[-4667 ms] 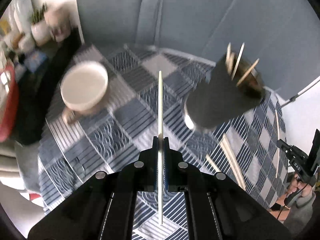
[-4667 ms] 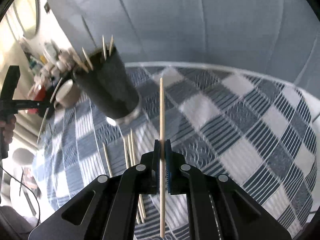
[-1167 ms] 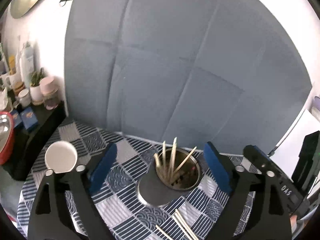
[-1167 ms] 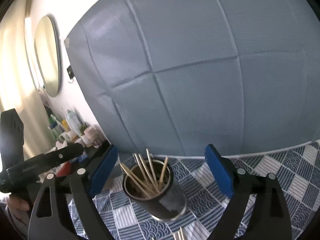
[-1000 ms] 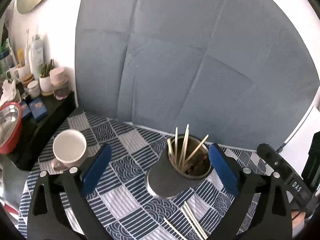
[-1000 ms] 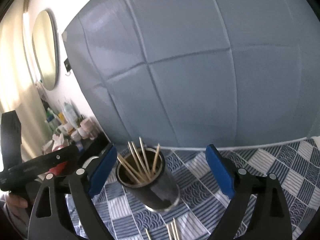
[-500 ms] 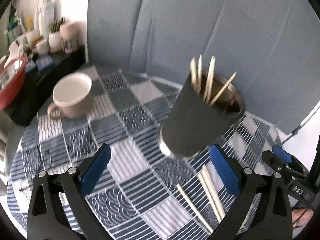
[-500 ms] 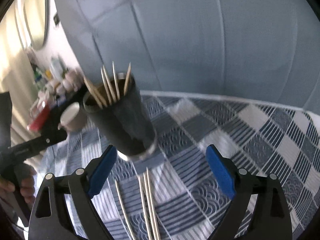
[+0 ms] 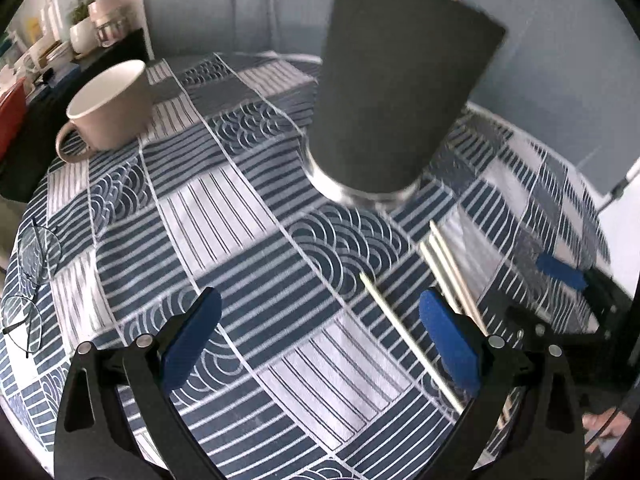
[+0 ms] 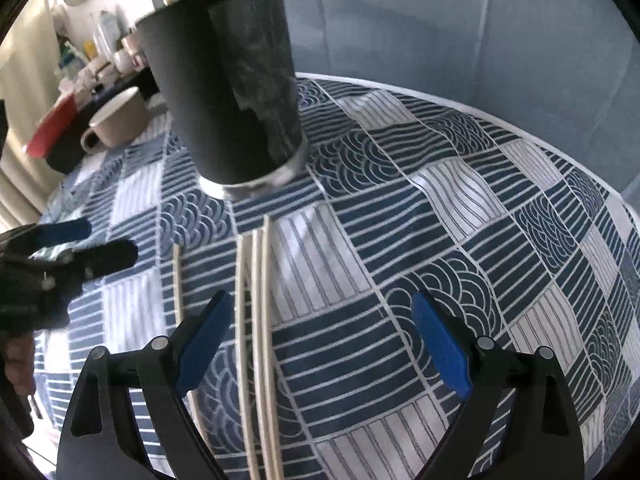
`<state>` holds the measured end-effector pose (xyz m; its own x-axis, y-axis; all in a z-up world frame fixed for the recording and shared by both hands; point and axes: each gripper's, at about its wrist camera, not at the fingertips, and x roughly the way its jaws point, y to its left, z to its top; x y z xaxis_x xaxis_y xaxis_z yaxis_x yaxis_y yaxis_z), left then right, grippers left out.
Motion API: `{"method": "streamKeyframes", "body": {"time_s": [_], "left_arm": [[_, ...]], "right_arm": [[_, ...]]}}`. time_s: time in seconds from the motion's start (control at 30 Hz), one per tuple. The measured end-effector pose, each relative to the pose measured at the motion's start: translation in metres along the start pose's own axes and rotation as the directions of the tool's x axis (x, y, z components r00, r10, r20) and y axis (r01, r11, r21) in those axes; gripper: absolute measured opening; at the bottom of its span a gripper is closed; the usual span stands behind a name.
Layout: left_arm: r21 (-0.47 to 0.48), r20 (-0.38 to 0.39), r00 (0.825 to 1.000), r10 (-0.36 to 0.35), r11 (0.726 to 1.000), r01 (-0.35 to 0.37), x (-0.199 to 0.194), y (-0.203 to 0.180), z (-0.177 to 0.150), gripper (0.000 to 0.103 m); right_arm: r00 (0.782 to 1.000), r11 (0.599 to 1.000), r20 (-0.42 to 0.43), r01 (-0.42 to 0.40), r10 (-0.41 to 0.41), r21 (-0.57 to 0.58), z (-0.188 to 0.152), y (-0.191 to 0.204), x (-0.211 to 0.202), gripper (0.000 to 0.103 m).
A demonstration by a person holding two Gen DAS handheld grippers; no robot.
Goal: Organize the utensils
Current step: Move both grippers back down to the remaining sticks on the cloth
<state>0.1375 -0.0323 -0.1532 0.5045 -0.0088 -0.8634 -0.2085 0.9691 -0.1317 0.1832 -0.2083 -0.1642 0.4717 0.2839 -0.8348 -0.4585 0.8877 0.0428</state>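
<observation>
A dark metal holder cup (image 9: pixel 394 92) (image 10: pixel 228 92) stands upright on the checked tablecloth with several chopstick tips poking from its rim. Loose pale chopsticks lie on the cloth in front of it: one single chopstick (image 9: pixel 404 336) (image 10: pixel 177 280) and a bundle of three (image 9: pixel 452 268) (image 10: pixel 258 320). My left gripper (image 9: pixel 318 332) hovers open low over the cloth, the single chopstick beside its right finger. My right gripper (image 10: pixel 320 336) is open too, and the bundle runs past its left finger. Both hold nothing.
A beige mug (image 9: pixel 110 108) (image 10: pixel 118 122) sits at the table's far left. Eyeglasses (image 9: pixel 28 276) lie at the left edge. A dark side shelf (image 9: pixel 80 52) with jars stands beyond, a grey padded wall (image 10: pixel 440 20) behind. The tablecloth (image 10: pixel 460 208) stretches to the right.
Both grippers held one chopstick each at first, then stood open above the cup with more sticks in it. Since then both have dropped low toward the loose chopsticks.
</observation>
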Motion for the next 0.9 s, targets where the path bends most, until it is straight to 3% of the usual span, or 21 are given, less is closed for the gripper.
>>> {"method": "streamKeyframes", "body": {"time_s": [0.3,0.63,0.8,0.9], "left_arm": [[0.084,-0.050,0.995,0.083,0.993,-0.079,0.020,-0.020,-0.014,0.097],[0.062,-0.076,0.991,0.109,0.993,-0.104,0.030,-0.018,-0.015,0.098],[0.069,-0.081,0.990,0.118,0.991,-0.113,0.031,-0.022,-0.014,0.098],[0.006,-0.114,0.989,0.093,0.996,-0.093,0.034,-0.015,-0.012,0.098]], "right_arm": [[0.999,0.999,-0.045,0.028,-0.029,-0.015,-0.007,-0.002,0.013,0.086],[0.997,0.999,-0.060,0.037,-0.039,-0.037,-0.013,-0.004,0.016,0.086],[0.988,0.993,-0.098,0.114,-0.116,-0.023,-0.013,-0.018,0.019,0.087],[0.994,0.997,-0.091,0.062,-0.058,0.037,-0.014,-0.025,0.014,0.080]]}}
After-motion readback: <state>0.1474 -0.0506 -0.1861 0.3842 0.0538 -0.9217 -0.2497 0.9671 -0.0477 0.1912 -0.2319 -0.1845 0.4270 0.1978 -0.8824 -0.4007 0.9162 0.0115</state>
